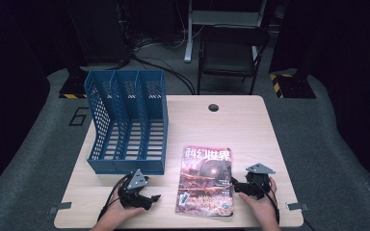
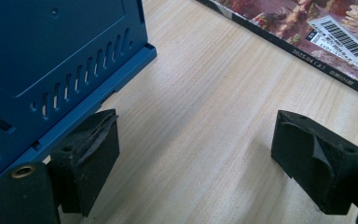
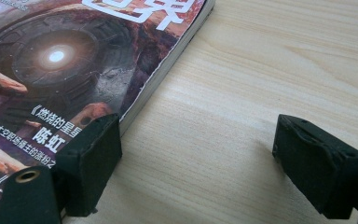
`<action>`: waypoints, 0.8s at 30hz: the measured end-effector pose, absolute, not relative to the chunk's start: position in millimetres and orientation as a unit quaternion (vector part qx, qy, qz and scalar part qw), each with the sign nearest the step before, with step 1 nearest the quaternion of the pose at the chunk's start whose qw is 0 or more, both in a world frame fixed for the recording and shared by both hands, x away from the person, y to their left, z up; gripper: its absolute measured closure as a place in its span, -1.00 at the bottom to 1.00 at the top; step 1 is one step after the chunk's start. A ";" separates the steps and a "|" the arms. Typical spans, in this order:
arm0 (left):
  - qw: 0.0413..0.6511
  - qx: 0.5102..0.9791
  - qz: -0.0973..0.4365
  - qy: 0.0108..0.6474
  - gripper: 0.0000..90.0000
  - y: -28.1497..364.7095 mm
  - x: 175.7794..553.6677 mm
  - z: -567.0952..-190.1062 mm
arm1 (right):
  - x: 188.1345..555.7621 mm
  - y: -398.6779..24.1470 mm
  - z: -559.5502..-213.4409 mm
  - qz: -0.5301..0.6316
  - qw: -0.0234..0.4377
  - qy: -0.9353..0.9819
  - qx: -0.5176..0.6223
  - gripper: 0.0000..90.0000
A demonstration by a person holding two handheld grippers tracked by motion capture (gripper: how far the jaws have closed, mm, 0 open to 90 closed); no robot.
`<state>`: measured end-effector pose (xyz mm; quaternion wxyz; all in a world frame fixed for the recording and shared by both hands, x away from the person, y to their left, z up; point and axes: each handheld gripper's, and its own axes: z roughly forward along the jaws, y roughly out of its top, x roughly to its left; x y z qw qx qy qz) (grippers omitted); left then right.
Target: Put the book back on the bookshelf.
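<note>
A magazine [image 1: 206, 180] with a dark red cover and white Chinese title lies flat on the near half of a pale wooden table [image 1: 241, 125], closed, cover up. Its barcode sticker sits at the lower left corner.

At 3 o'clock from the magazine, the right gripper [image 1: 237, 186] rests low over the table, held by a hand, pointing toward the magazine's right edge. Its jaws stand wide apart with nothing between them; in the right gripper view [image 3: 198, 161] one jaw overlaps the magazine's edge, the other is above bare wood.

At 9 o'clock from the magazine, the left gripper [image 1: 150, 198] is likewise open and holds nothing, with bare table between its jaws [image 2: 196, 161].

At 10 o'clock from the magazine stands a blue plastic file rack [image 1: 125, 120] with three upright slots, just beyond the left gripper.

Beyond the table, at 12 o'clock, a dark folding chair [image 1: 231, 53] stands on the grey floor.
</note>
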<state>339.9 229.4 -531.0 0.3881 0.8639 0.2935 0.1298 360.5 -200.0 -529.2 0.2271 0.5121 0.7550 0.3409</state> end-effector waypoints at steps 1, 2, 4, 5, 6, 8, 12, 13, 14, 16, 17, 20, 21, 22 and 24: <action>0.385 0.866 0.125 0.294 -0.66 229.9 339.9 -530.2 | 360.5 -200.0 -529.2 0.341 0.227 0.755 0.512 -0.67; 0.385 0.866 0.126 0.294 -0.66 229.8 339.8 -530.2 | 360.5 -200.0 -529.2 0.341 0.227 0.755 0.512 -0.67; 0.385 0.865 0.125 0.295 -0.66 229.7 339.8 -530.2 | 360.5 -200.0 -529.2 0.341 0.227 0.755 0.512 -0.67; 0.385 0.866 0.127 0.295 -0.66 229.8 340.0 -530.1 | 360.4 -199.9 -529.2 0.341 0.227 0.755 0.512 -0.66; 0.385 0.866 0.127 0.295 -0.66 229.7 340.0 -530.1 | 360.2 -199.8 -529.2 0.341 0.228 0.754 0.513 -0.66; 0.384 0.866 0.128 0.294 -0.66 229.5 339.9 -530.1 | 358.6 -199.9 -529.1 0.341 0.226 0.755 0.512 -0.65; 0.383 0.865 0.129 0.297 -0.66 228.9 339.4 -530.0 | 357.2 -199.5 -529.1 0.345 0.227 0.754 0.511 -0.60; 0.383 0.865 0.129 0.297 -0.66 228.9 339.4 -530.0 | 357.2 -199.5 -529.1 0.345 0.227 0.754 0.511 -0.60; 0.383 0.865 0.129 0.298 -0.66 228.9 339.4 -530.1 | 357.1 -199.6 -529.1 0.346 0.228 0.754 0.510 -0.59; 0.383 0.864 0.129 0.299 -0.65 228.7 339.0 -530.1 | 356.5 -199.4 -528.9 0.343 0.228 0.755 0.510 -0.56; 0.383 0.864 0.129 0.301 -0.65 228.6 338.6 -530.1 | 355.9 -199.2 -528.8 0.343 0.230 0.754 0.510 -0.55; 0.378 0.867 0.130 0.299 -0.65 228.9 337.8 -529.2 | 354.7 -196.8 -525.9 0.337 0.220 0.759 0.513 -0.46; 0.378 0.866 0.128 0.301 -0.65 228.5 337.4 -529.0 | 355.7 -195.6 -524.2 0.331 0.216 0.761 0.514 -0.45; 0.377 0.867 0.127 0.302 -0.65 228.4 337.1 -528.6 | 355.7 -195.6 -524.2 0.331 0.216 0.761 0.514 -0.45; 0.367 0.871 0.125 0.302 -0.64 228.1 336.5 -526.6 | 356.5 -195.0 -523.2 0.325 0.215 0.760 0.520 -0.43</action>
